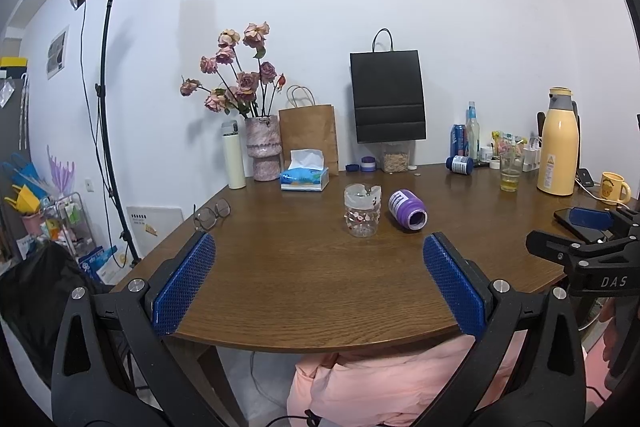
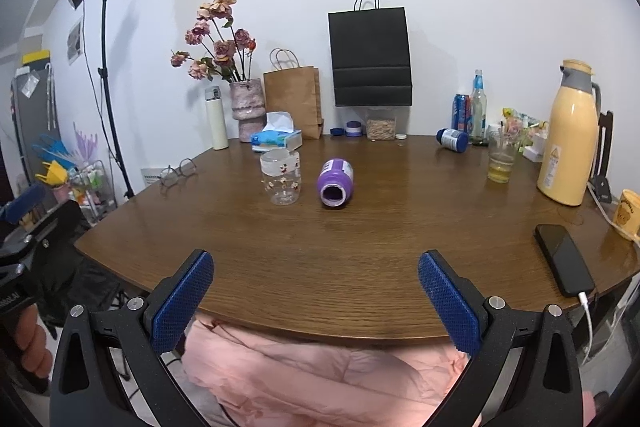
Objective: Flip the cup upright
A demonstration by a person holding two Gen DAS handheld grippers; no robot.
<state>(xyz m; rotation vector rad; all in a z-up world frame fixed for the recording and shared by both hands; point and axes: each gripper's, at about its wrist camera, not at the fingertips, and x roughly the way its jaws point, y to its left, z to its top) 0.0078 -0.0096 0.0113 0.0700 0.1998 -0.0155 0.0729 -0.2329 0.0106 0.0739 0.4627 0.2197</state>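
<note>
A pink padded garment (image 2: 320,367) lies nearest, below the wooden table (image 2: 360,267) edge. Both the right gripper (image 2: 316,301) and left gripper (image 1: 320,283) hang released and empty, well short of the purple cup (image 2: 336,183). It lies on its side mid-table, mouth toward the camera, just right of a clear patterned glass (image 2: 281,177). It looks light, rigid, likely slippery and prone to rolling; grasp across its body.

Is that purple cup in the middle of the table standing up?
No, the purple cup lies on its side on the table, its open mouth facing the camera, beside the upright clear glass.
</note>
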